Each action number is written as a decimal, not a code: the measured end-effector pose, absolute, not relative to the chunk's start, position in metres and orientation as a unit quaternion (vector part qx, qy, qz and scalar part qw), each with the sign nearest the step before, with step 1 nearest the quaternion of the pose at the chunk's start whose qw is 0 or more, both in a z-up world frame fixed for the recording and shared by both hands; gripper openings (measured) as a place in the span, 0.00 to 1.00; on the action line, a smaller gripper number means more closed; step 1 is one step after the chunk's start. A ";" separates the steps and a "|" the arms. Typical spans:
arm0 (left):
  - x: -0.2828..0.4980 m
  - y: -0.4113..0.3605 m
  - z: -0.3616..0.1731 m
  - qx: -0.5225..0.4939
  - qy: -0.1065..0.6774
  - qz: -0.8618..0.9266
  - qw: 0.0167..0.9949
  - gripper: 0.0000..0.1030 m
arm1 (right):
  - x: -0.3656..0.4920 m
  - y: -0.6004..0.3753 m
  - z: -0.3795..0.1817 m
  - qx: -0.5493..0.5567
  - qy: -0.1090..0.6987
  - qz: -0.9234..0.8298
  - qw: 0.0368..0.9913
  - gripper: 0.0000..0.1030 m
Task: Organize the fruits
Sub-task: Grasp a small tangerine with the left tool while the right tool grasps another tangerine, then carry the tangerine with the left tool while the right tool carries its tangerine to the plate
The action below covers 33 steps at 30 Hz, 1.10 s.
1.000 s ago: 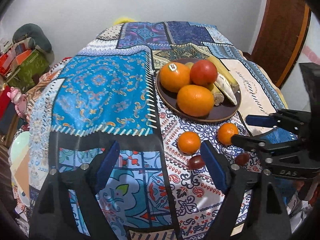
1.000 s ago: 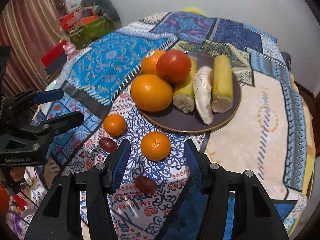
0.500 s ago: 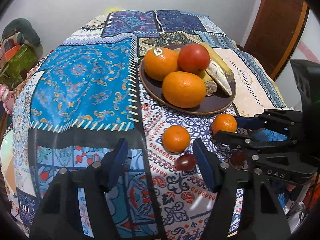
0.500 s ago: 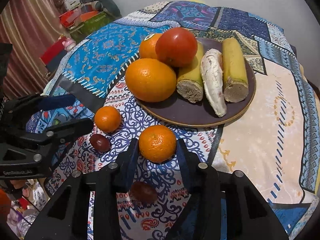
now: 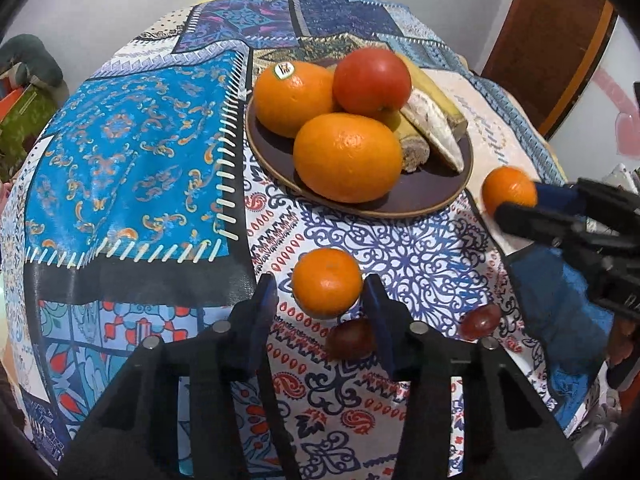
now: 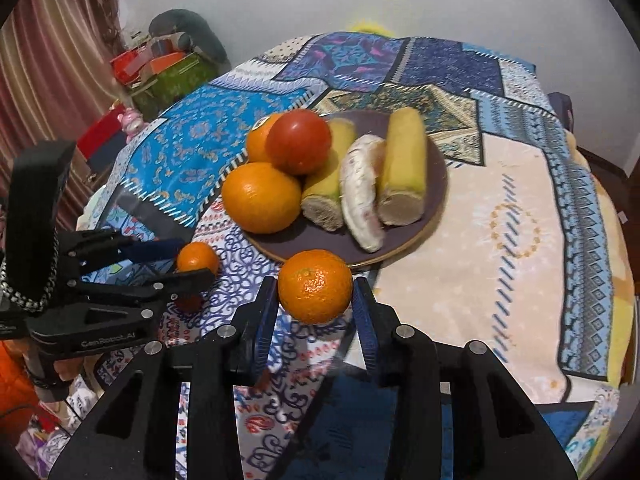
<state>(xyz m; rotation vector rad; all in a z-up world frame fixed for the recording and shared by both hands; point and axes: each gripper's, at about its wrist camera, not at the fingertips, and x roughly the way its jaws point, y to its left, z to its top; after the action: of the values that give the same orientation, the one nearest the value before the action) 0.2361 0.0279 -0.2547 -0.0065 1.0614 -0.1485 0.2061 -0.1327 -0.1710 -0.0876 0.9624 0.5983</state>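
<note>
A dark plate (image 5: 400, 208) (image 6: 436, 168) holds two big oranges, a red round fruit and cut banana pieces. In front of it a mandarin (image 5: 326, 280) (image 6: 197, 256) rests on the patterned cloth between the jaws of my left gripper (image 5: 318, 292) (image 6: 196, 260). Those jaws are closing; a gap still shows at the left pad. My right gripper (image 6: 315, 304) (image 5: 516, 200) is shut on a second mandarin (image 6: 315, 286) (image 5: 510, 190), held just off the cloth near the plate's rim. Two small dark red fruits (image 5: 348, 338) (image 5: 480, 322) lie close by.
The round table drops away on all sides under the patchwork cloth (image 5: 132, 152). Boxes and clutter (image 6: 168, 68) stand beyond its far left edge beside a curtain (image 6: 52, 60). A wooden door (image 5: 548, 40) is at the right.
My left gripper came down and forward onto the near mandarin, its jaws narrowing around it. My right gripper closed on the other mandarin and raised it toward the plate.
</note>
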 end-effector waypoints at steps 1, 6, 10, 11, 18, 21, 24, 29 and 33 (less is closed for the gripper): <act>0.236 0.028 -0.255 -0.003 0.505 -0.070 0.860 0.43 | 0.207 -0.134 -0.170 -0.041 0.455 0.282 0.843 0.34; 0.234 0.027 -0.250 -0.003 0.498 -0.073 0.864 0.34 | 0.209 -0.141 -0.167 -0.035 0.450 0.276 0.849 0.34; 0.233 0.025 -0.244 -0.004 0.491 -0.072 0.868 0.33 | 0.209 -0.145 -0.165 -0.035 0.446 0.271 0.852 0.34; 0.233 0.025 -0.242 -0.005 0.489 -0.072 0.869 0.33 | 0.209 -0.146 -0.164 -0.033 0.445 0.271 0.853 0.34; 0.231 0.010 -0.213 -0.007 0.458 -0.084 0.885 0.33 | 0.212 -0.157 -0.157 -0.028 0.436 0.263 0.860 0.34; 0.234 0.000 -0.205 -0.006 0.448 -0.092 0.889 0.33 | 0.213 -0.163 -0.153 -0.024 0.431 0.259 0.864 0.34; 0.241 -0.011 -0.203 -0.009 0.447 -0.101 0.889 0.33 | 0.214 -0.169 -0.150 -0.023 0.427 0.255 0.868 0.34; 0.254 -0.031 -0.211 -0.007 0.456 -0.113 0.883 0.33 | 0.217 -0.181 -0.146 -0.020 0.421 0.247 0.873 0.34; 0.271 -0.045 -0.222 -0.001 0.467 -0.111 0.877 0.33 | 0.219 -0.191 -0.148 -0.012 0.420 0.244 0.874 0.34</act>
<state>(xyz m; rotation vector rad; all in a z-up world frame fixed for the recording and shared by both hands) 0.2711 -0.0449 -0.2223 -0.0012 0.9743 -0.2315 0.2194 -0.1912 -0.1475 -0.0249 0.8766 0.5089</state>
